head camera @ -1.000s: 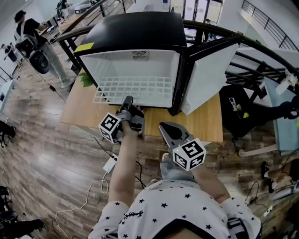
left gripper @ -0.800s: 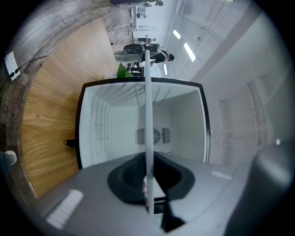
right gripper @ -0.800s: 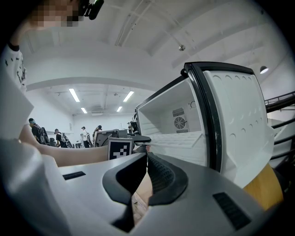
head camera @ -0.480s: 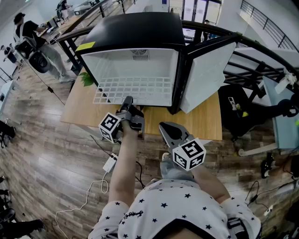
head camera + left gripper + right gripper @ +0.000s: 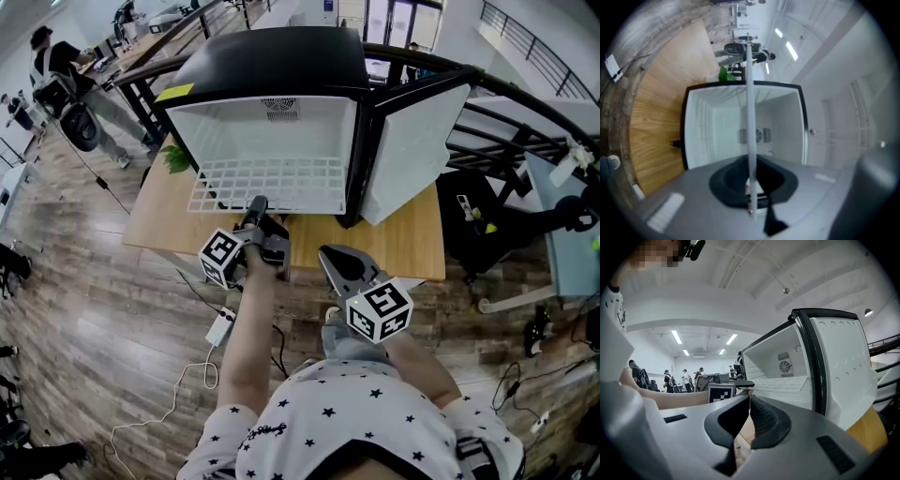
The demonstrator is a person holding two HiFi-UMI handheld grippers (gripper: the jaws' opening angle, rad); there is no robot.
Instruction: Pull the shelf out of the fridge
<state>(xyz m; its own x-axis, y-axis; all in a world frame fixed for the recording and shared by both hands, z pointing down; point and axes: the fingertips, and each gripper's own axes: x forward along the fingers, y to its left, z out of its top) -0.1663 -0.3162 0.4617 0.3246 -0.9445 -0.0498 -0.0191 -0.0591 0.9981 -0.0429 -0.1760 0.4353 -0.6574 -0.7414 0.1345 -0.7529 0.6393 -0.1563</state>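
Left gripper (image 5: 255,204) pinches the front wire of the shelf (image 5: 272,180); right gripper (image 5: 330,255) is pressed together, empty, near the tabletop's (image 5: 412,246) front edge. Looks mid-pull: shelf sits partly out of the fridge (image 5: 272,56), front past the opening. Next calls for a straight, level pull toward the tabletop's front edge; fridge holds nothing else.

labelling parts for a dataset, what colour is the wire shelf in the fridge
White, a wire grid. The head view shows the shelf best.
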